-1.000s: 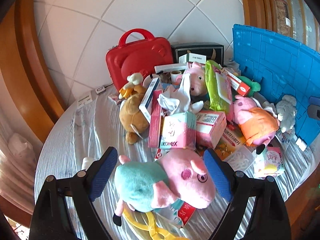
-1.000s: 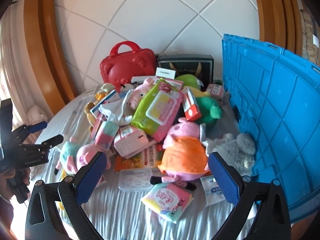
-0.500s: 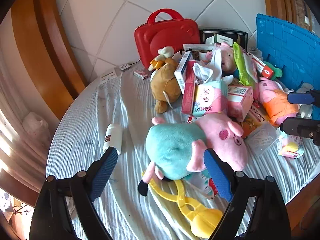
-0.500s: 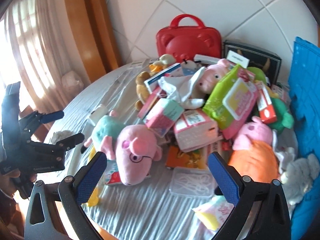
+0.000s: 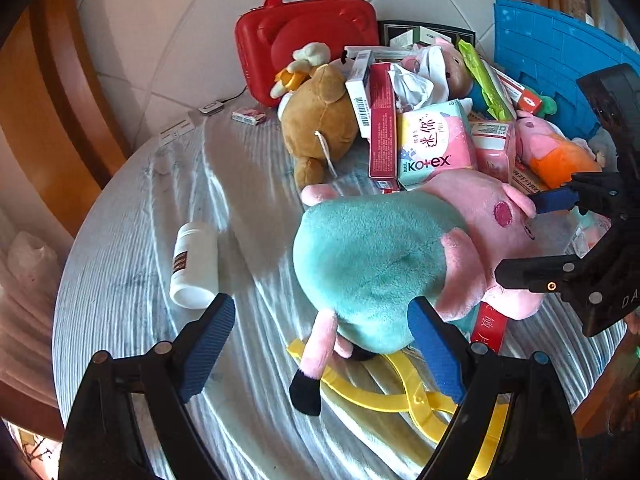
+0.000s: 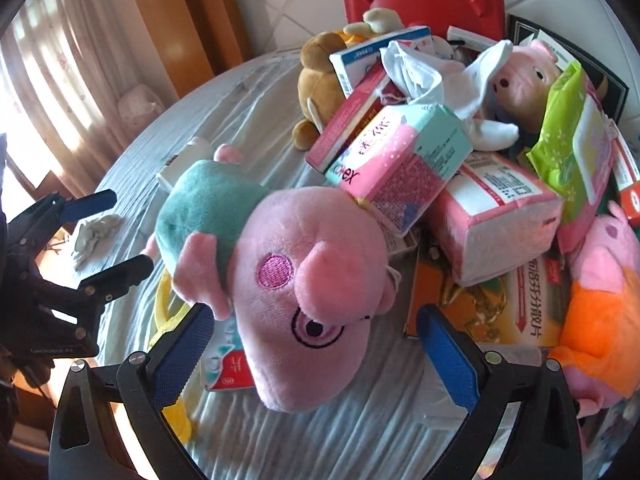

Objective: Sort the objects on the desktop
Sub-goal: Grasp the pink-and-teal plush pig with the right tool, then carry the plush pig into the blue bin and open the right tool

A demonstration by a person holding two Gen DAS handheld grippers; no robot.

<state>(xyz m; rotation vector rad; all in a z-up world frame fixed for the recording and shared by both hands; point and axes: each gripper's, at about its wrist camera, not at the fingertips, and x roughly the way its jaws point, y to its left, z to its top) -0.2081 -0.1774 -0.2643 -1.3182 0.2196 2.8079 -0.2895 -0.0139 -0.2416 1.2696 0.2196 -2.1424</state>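
Observation:
A plush pig with a teal dress and pink head lies on its side at the front of a pile of toys and packets. My left gripper is open and low over the pig's legs; its right pad overlaps the teal body and one leg lies between the pads. In the right wrist view the pig's head sits between the wide-open pads of my right gripper, without being pressed. Each gripper shows in the other's view, the right gripper at the head and the left gripper at the feet.
A round table under a striped cloth carries a white bottle, yellow tongs under the pig, a brown bear, a Kotex pack, a red case, an orange-dressed pig and a blue crate.
Both grippers have come down and closed in on the teal-dressed pig. The right one swung left from the orange pig to this pig's head. The left one sank over its legs.

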